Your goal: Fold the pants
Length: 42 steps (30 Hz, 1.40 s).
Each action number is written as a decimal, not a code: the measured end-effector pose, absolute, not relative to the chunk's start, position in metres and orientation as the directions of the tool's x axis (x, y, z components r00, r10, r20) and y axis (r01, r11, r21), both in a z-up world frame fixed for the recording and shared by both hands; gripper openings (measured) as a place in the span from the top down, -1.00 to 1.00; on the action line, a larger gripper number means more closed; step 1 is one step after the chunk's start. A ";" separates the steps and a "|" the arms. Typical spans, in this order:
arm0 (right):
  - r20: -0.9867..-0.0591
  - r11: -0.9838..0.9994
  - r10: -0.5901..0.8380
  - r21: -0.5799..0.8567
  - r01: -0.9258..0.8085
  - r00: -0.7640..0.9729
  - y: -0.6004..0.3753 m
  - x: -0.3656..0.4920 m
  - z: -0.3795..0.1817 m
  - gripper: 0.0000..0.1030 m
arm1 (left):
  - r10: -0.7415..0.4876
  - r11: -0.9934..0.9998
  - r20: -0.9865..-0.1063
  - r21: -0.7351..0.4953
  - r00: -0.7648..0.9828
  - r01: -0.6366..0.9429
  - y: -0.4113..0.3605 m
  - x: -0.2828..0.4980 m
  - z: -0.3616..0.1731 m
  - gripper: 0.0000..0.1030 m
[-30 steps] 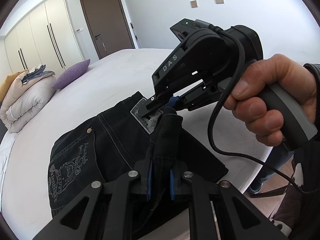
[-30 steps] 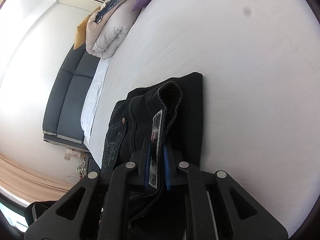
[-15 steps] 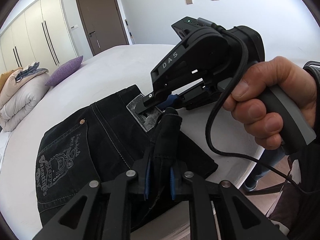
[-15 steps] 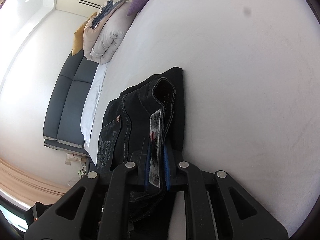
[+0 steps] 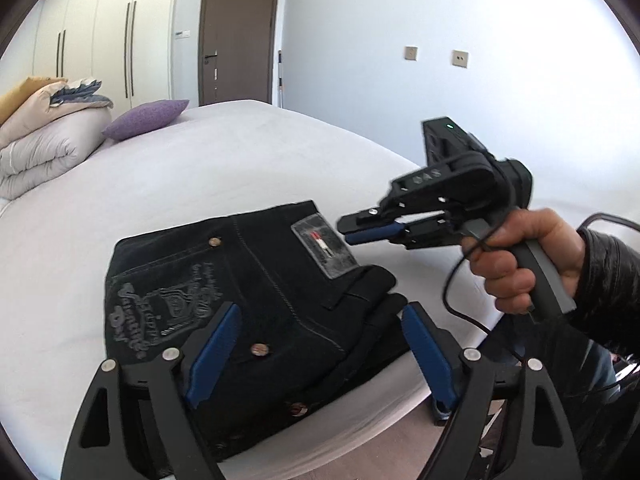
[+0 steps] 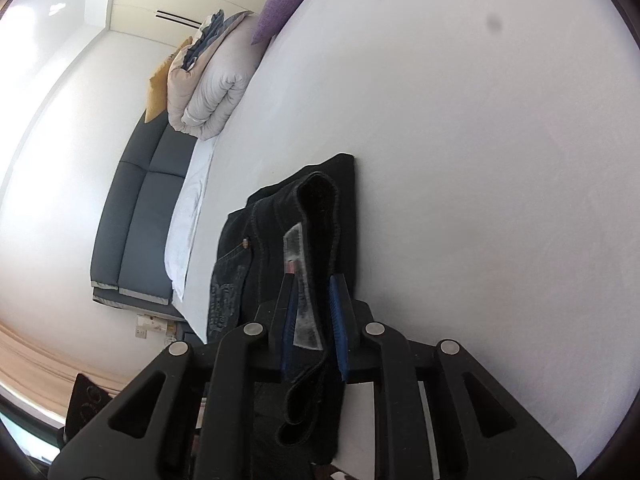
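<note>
Black jeans (image 5: 248, 280) lie folded on the white bed (image 5: 240, 168) near its front edge, back pocket embroidery and a grey waist label (image 5: 324, 248) facing up. My left gripper (image 5: 320, 340) is open above the jeans, blue pads wide apart, holding nothing. My right gripper (image 5: 356, 232) hovers just right of the label, clear of the fabric. In the right wrist view its jaws (image 6: 314, 312) are parted a little, with the waistband and label (image 6: 300, 280) lying loose between them.
A folded duvet (image 5: 36, 140) and a purple pillow (image 5: 148, 118) sit at the far left of the bed. A dark sofa (image 6: 132, 216) stands beside the bed. A brown door (image 5: 236, 36) and wardrobes are behind. The bed edge drops off to the floor at the front right.
Both grippers let go of the waistband. My left gripper opened wide and the jeans dropped flat. My right gripper opened slightly and drew back to the right.
</note>
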State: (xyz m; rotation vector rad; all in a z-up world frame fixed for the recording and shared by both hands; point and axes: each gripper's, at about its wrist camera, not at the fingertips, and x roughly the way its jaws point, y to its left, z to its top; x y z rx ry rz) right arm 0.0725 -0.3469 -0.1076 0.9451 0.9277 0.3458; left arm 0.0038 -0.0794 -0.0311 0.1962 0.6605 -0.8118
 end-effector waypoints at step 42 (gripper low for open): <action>-0.629 0.716 0.589 0.697 0.034 0.508 -0.285 0.008 -0.100 1.00 | -0.348 0.869 -0.779 -0.059 0.522 0.491 -0.026 0.075 -0.092 0.99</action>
